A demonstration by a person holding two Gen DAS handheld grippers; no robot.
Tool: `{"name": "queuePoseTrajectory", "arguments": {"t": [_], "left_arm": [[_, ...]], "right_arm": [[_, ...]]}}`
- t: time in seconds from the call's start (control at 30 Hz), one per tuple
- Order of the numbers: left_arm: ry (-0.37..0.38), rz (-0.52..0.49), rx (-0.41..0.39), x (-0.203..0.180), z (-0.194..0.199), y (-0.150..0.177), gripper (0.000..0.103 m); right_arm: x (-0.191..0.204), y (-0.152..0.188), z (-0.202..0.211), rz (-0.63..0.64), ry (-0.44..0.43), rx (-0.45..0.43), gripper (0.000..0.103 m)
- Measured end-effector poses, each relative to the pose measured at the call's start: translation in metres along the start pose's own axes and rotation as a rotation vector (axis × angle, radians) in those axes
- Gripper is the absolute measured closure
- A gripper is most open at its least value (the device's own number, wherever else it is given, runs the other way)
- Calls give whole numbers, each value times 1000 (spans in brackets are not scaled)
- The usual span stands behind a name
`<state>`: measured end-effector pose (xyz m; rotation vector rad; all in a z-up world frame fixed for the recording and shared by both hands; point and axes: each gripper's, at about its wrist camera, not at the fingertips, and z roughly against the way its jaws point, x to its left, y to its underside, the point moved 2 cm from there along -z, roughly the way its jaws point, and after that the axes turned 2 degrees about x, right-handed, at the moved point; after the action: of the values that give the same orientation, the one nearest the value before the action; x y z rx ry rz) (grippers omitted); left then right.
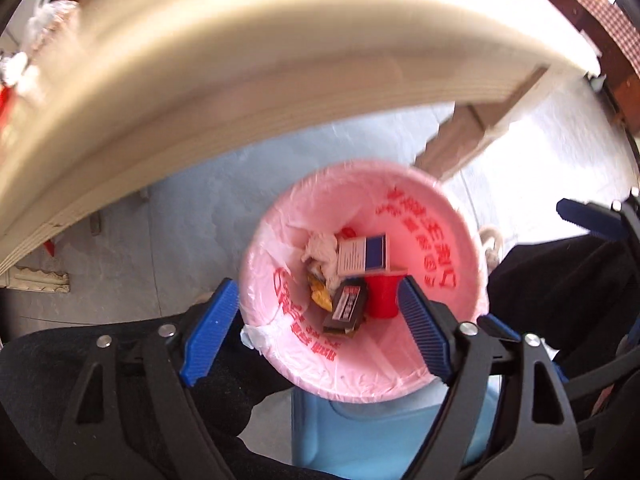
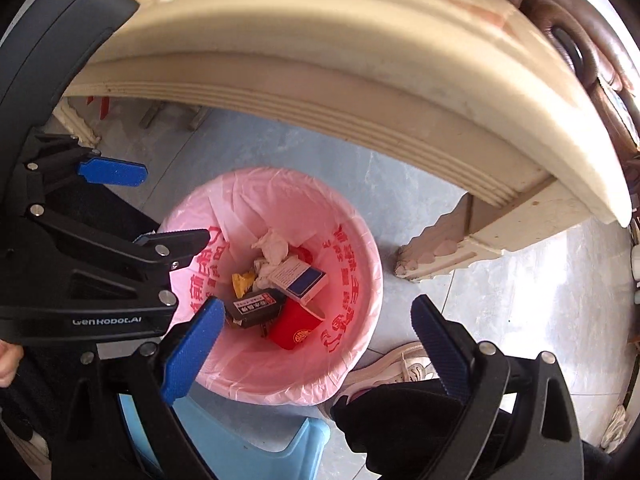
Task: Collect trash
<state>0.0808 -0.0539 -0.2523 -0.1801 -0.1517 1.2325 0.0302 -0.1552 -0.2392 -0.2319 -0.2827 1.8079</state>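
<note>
A bin lined with a pink bag [image 1: 448, 236] stands on the floor below both grippers. In it lie crumpled white tissue [image 1: 320, 250], a blue-and-white box [image 1: 366, 256], a red cup [image 1: 382, 298], a black packet [image 1: 346, 306] and a yellow wrapper [image 1: 320, 296]. My left gripper [image 1: 316, 330] hangs open above the bin's near rim with nothing between its pads. My right gripper [image 2: 316, 350] is also open and empty, over the same bin [image 2: 354, 280]. The left gripper [image 2: 160, 208] shows at the left of the right wrist view. One of the right gripper's fingers [image 1: 588, 218] shows at the right edge of the left wrist view.
A cream table edge [image 2: 360, 92] arches over the bin, with its carved leg [image 2: 452, 256] to the right. A light blue plastic stool [image 2: 256, 452] sits just in front of the bin. A person's dark trouser legs [image 1: 120, 360] and a pale shoe [image 2: 396, 364] flank it on a grey tiled floor.
</note>
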Motion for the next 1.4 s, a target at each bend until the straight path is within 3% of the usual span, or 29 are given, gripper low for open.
{"name": "queuePoseTrajectory", "arguments": {"t": [0.2,0.43,0.77,0.9,1.2,1.4], "left_arm": [[-30,49,-192,-8,73,-2,18],[-79,115,-397,-6,158,-3,12],[-186,169,-607,-7,252,7,6],[-146,184,-647,-7,280,13,6],[-138,212,-719,-9,315,30,6],[-155,219,-741,-12,325,38,6]], "right_arm": [[-10,5,67,-92,114,-171,11],[-29,3,149,-221,159,-389,7],[-25,0,274,-270,266,-666,7],[-14,2,304,-284,372,-702,7],[-3,18,333,-307,333,-739,7],[0,23,342,-326,360,-769,7]]}}
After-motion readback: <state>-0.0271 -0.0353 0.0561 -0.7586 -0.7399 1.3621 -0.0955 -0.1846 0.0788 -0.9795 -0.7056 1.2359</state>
